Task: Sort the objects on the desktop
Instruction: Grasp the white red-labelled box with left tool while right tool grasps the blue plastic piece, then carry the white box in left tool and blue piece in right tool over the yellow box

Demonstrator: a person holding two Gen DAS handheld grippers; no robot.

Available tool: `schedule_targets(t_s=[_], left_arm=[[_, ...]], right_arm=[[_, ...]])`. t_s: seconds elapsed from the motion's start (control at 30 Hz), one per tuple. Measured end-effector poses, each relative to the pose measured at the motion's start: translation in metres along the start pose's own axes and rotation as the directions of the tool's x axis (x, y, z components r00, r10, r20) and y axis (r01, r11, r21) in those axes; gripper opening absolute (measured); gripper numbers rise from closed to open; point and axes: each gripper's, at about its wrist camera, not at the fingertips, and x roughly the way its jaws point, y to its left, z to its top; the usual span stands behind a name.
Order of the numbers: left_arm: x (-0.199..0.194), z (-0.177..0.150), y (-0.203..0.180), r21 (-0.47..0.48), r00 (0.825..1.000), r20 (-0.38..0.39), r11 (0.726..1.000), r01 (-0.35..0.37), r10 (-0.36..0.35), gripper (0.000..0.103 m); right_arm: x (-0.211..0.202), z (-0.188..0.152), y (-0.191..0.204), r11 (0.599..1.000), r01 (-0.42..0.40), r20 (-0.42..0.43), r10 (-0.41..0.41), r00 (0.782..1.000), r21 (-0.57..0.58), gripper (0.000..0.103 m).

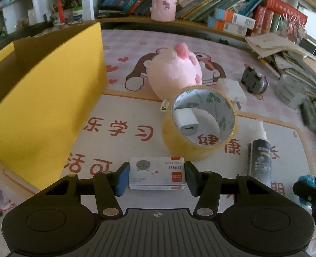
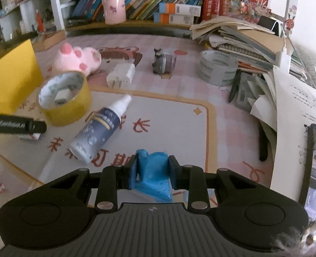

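Blue cloth (image 2: pixel 153 171) hides behind right hand-held gripper (image 2: pixel 152 174)

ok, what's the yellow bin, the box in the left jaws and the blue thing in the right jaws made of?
Yellow bin: looks like matte cardboard, flat creased panels. Staple box: printed paperboard, slightly glossy, sharp folded edges. Blue item: soft and crumpled, possibly cloth or thin plastic; too blurred to tell.

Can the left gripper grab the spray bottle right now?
Probably not yet. The left gripper is already closed on the staple box, so it is busy. The spray bottle lies uncovered just to its right.
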Motion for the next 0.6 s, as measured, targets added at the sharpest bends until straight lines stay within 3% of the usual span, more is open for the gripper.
schedule_targets(t_s=[0.6], left_arm=[[-0.061, -0.005, 0.002, -0.076, 0.996, 0.088, 0.996, 0.035, -0.029, 0.052]], right_arm=[[-0.020, 0.001, 0.006, 0.995, -0.104, 0.034, 0.103, 0.994, 0.010, 0.027]])
